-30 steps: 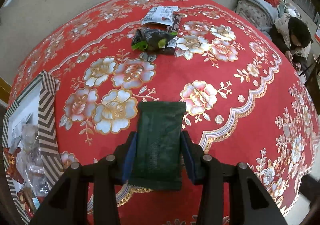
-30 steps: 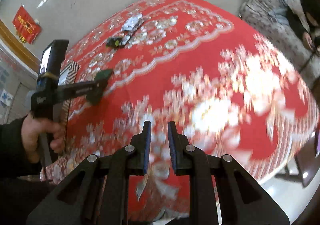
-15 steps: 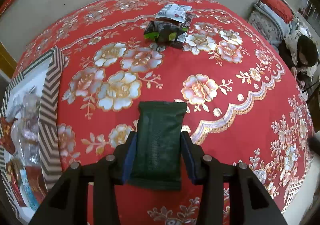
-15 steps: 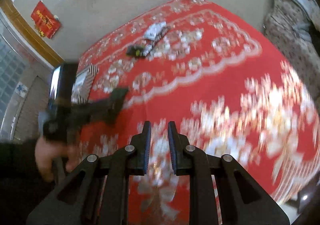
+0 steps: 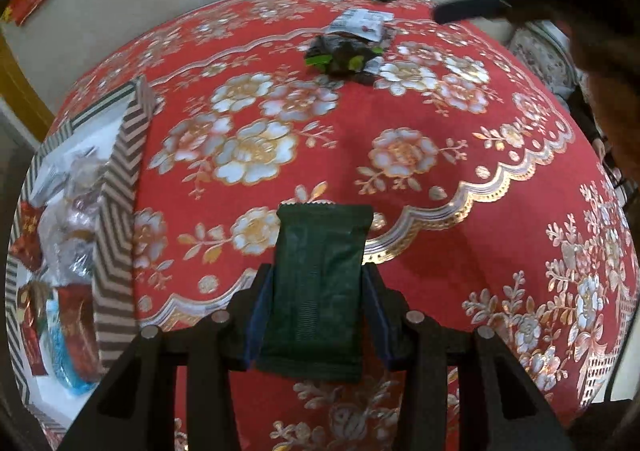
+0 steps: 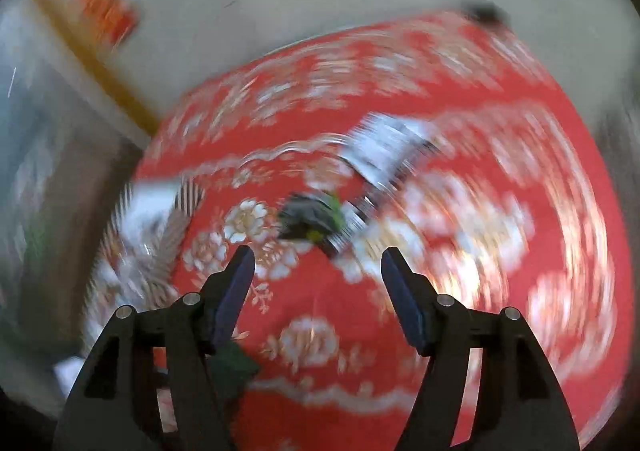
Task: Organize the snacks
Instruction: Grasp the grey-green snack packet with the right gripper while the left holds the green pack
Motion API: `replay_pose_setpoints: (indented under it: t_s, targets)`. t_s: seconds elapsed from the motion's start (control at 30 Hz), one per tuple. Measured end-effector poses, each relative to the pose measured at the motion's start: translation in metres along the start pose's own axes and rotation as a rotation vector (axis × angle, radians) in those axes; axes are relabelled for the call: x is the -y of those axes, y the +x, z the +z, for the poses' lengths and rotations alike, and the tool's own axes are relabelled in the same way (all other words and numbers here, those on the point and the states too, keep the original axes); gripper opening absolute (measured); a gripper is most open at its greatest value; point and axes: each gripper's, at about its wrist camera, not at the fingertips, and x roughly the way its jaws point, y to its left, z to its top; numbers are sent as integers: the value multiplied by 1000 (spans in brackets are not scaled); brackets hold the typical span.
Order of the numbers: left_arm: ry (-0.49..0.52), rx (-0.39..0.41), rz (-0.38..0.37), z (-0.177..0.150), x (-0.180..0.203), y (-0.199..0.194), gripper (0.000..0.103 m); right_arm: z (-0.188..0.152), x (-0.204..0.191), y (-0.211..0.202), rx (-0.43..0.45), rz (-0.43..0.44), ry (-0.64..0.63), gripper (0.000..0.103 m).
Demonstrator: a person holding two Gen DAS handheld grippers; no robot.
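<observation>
Carrying a dark green packet (image 5: 318,287) clamped in the left gripper (image 5: 318,303) toward the striped box (image 5: 120,187), the person swings the right gripper (image 6: 318,263), jaws just opened and empty, toward the remaining snacks (image 6: 316,217); next, lower and release.

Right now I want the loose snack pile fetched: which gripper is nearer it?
Right. The right gripper hangs open just short of the snack pile; the left gripper, shut on a dark green packet, sits well back.
</observation>
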Motion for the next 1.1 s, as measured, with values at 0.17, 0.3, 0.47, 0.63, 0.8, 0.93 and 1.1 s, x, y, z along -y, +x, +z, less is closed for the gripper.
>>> replay_pose_setpoints:
  t_s: [0.17,0.3,0.47,0.63,0.8,0.93,1.1]
  targets:
    - [-22,-4,15,-7,-5,-3,46,28,-70,55,-98,-37,-195,66]
    - [-41,-4,10,-12,-6,-5,47,35,-71,82,-157,-59,-192,66]
    - [-67,-6,13,-12,-7,-4,47,27,-69,110,-250,-125,-224,57]
    - [-110,-3,32,-19,-4,-8,46,25,-70,93,-183,-60,-227,35]
    - [-190,9,79,-26,4,-12,46,9,-69,58,-151,43,-231,34]
    - [-284,12,104,-33,15,-16,46,-20,-59,31,-170,88,-261,34]
    - [-351,38,138,-52,26,-23,46,-49,-33,32,-253,26,-299,34]
